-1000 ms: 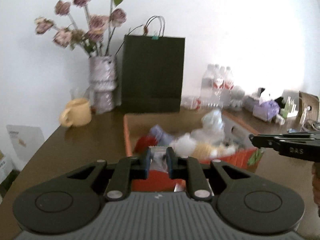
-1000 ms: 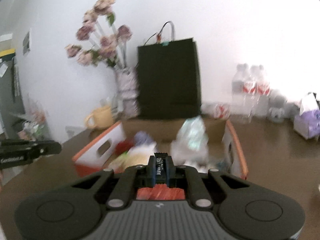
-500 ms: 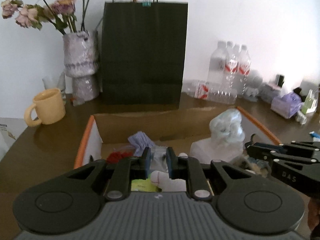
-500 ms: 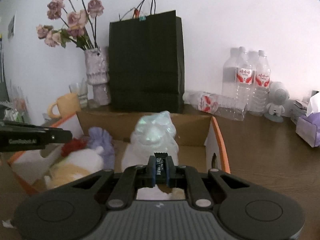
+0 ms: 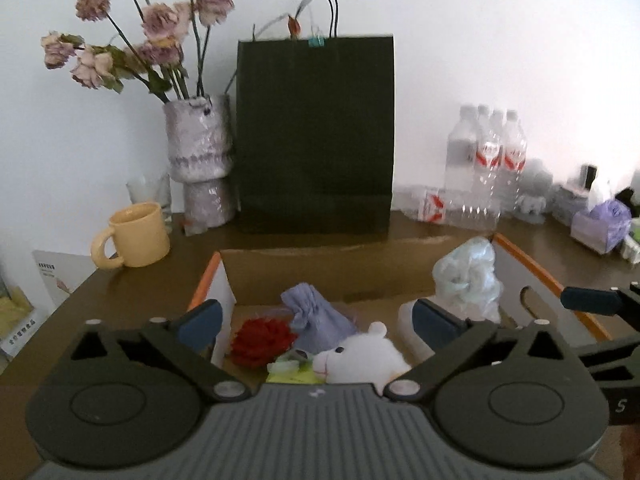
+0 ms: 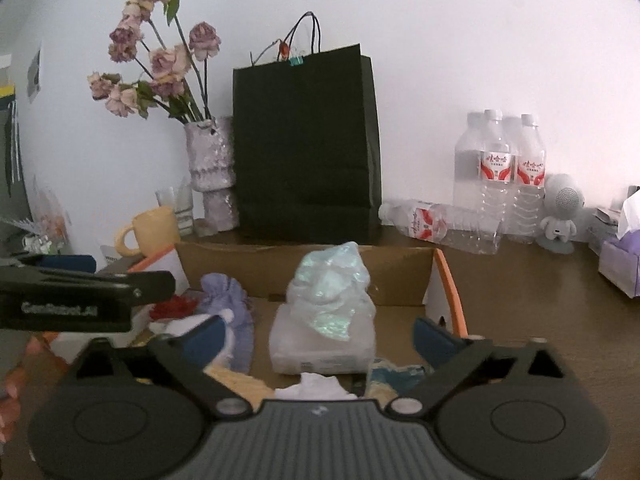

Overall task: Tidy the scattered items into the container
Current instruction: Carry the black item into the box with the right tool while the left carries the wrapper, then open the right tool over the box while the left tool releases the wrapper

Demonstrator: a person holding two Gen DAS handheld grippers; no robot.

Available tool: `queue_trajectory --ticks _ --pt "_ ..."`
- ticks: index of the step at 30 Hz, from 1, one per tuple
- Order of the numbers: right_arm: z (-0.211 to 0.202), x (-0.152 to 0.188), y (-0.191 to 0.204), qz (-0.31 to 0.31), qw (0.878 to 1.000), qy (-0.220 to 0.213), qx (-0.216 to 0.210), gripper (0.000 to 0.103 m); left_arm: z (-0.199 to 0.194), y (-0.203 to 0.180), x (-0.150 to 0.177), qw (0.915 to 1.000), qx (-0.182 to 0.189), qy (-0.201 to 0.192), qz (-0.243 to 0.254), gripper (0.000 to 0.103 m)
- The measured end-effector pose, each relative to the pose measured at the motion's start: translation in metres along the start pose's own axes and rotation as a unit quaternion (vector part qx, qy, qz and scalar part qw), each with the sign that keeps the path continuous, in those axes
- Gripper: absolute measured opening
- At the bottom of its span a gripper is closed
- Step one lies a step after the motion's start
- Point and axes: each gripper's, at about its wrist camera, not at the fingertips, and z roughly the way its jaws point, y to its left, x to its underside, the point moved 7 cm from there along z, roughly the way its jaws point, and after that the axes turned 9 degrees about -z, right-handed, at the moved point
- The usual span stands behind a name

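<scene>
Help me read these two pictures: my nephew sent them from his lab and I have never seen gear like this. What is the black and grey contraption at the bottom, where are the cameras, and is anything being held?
There is no robot arm. A person holds a two-finger gripper in each hand, and a fisheye camera on each one looks forward along its fingers. So the contraption at the bottom of each picture is the gripper itself: the left gripper in one view, the right gripper in the other. Both are wide open and hold nothing.

Each hovers over a cardboard box with orange edges on a brown table. In the box lie a white plush toy, a red flower, a lilac pouch and a crumpled plastic bag.

Behind the box stand a black paper bag, a vase of flowers, a yellow mug and water bottles.
</scene>
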Motion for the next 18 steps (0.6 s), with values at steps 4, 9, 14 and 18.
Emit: queue_trajectory --ticks 4,9,14,18 --pt "-0.009 -0.001 0.005 0.005 1.000 -0.009 0.000 0.103 -0.013 0.006 0.000 1.0000 -0.003 -0.007 -0.002 0.103" --pt "-0.024 0.005 0.011 0.004 0.999 -0.028 0.020 0.103 -0.027 0.015 0.006 0.9998 -0.001 -0.008 -0.018 0.103" --pt "-0.039 0.013 0.016 0.001 0.999 -0.033 0.029 0.103 -0.042 0.026 0.013 0.9995 -0.005 -0.009 -0.030 0.103" --pt "-0.052 0.020 0.022 -0.010 0.999 -0.036 0.037 0.103 -0.056 0.036 0.024 0.9993 -0.008 -0.004 -0.037 0.103"
